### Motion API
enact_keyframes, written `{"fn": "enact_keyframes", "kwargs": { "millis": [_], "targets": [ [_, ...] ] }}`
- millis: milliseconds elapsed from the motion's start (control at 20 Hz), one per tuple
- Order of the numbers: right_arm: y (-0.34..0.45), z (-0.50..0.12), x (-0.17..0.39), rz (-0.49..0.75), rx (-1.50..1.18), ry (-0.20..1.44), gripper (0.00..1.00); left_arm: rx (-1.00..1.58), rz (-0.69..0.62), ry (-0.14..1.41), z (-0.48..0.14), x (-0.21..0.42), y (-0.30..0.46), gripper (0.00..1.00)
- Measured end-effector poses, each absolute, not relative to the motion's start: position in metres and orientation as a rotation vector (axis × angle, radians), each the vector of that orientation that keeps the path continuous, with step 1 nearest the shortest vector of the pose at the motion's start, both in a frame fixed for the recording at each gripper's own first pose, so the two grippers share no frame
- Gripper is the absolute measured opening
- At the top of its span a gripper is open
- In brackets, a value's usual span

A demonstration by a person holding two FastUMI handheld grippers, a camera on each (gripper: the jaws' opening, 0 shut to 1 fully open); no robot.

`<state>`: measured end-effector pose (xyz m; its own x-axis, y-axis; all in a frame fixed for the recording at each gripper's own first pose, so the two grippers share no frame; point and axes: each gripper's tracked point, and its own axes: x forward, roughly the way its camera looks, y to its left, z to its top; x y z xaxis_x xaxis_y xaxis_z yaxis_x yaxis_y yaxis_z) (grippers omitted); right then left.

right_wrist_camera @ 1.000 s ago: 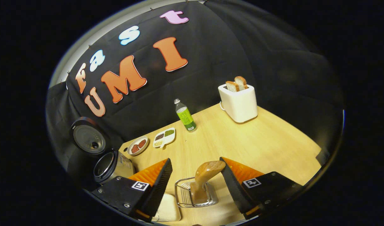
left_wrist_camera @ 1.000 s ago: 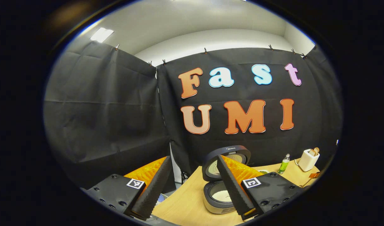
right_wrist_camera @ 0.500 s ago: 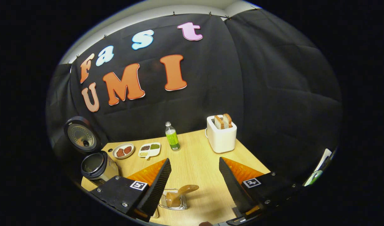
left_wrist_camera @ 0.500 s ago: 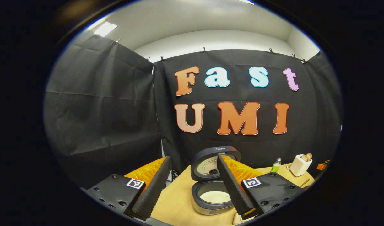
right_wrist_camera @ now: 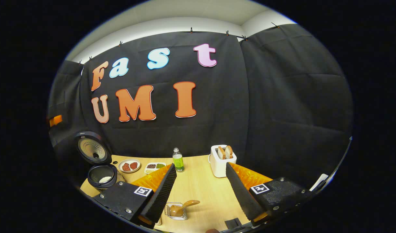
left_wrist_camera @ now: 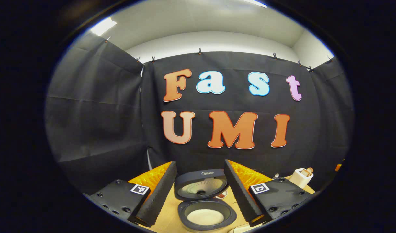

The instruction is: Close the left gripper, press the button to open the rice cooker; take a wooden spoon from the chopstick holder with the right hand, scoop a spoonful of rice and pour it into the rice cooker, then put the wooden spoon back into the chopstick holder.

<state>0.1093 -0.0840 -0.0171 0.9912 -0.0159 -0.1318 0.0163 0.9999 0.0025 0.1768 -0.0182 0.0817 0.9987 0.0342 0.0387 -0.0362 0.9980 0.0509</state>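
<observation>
The rice cooker (left_wrist_camera: 206, 216) stands open, with white rice in its pot and its lid (left_wrist_camera: 201, 187) upright behind. It lies low between the fingers of my left gripper (left_wrist_camera: 199, 161), which is open, empty and apart from it. In the right gripper view the cooker (right_wrist_camera: 102, 176) is at the far left of the table. The wooden spoon (right_wrist_camera: 182, 207) leans in the wire chopstick holder (right_wrist_camera: 175, 213) near the table's front. My right gripper (right_wrist_camera: 200, 165) is open and empty, held above and back from the holder.
On the wooden table (right_wrist_camera: 201, 191) stand a white toaster (right_wrist_camera: 222, 158) with bread, a green bottle (right_wrist_camera: 177, 160), a round plate (right_wrist_camera: 129, 165) and a divided dish (right_wrist_camera: 155, 166) along the back. The toaster (left_wrist_camera: 300, 176) also sits far right in the left gripper view.
The right gripper has pulled up and back from the holder, leaving the spoon in it. The left gripper view has swung so the open cooker now sits centred between its fingers.
</observation>
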Motion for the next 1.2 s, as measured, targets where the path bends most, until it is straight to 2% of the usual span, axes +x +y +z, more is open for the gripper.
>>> {"fn": "enact_keyframes", "kwargs": {
  "millis": [150,200,250,300,450,500,550,600,700,850,1200],
  "targets": [
    [-0.09,-0.011,0.1,-0.047,0.014,0.126,0.95,0.025,-0.019,0.01,0.084,0.239,-0.033,0.95],
    [-0.094,-0.011,0.097,-0.06,0.021,0.128,1.0,0.03,-0.015,0.031,0.079,0.26,-0.031,0.94],
    [-0.095,-0.012,0.095,-0.071,0.027,0.13,0.95,0.043,-0.004,0.056,0.072,0.279,-0.027,1.0],
    [-0.096,-0.013,0.091,-0.078,0.031,0.133,0.95,0.062,0.011,0.082,0.063,0.295,-0.023,0.94],
    [-0.098,-0.017,0.085,-0.093,0.028,0.141,0.95,0.049,0.006,0.172,0.024,0.334,-0.02,0.98],
    [-0.1,-0.018,0.084,-0.099,0.026,0.146,0.95,0.042,0.01,0.207,0.011,0.344,-0.017,0.94],
    [-0.1,-0.02,0.082,-0.102,0.026,0.151,0.95,0.042,0.024,0.245,-0.003,0.351,-0.01,0.98],
    [-0.1,-0.022,0.08,-0.104,0.027,0.155,0.95,0.041,0.03,0.276,-0.013,0.354,-0.004,0.94],
    [-0.098,-0.024,0.08,-0.106,0.028,0.164,0.95,0.02,0.027,0.316,-0.034,0.354,-0.001,0.94],
    [-0.092,-0.024,0.08,-0.096,0.031,0.168,0.95,0.006,0.002,0.309,-0.041,0.343,-0.008,1.0],
    [-0.063,-0.023,0.082,-0.028,0.04,0.164,0.95,-0.014,-0.085,0.353,-0.069,0.278,-0.032,1.0]
  ]
}}
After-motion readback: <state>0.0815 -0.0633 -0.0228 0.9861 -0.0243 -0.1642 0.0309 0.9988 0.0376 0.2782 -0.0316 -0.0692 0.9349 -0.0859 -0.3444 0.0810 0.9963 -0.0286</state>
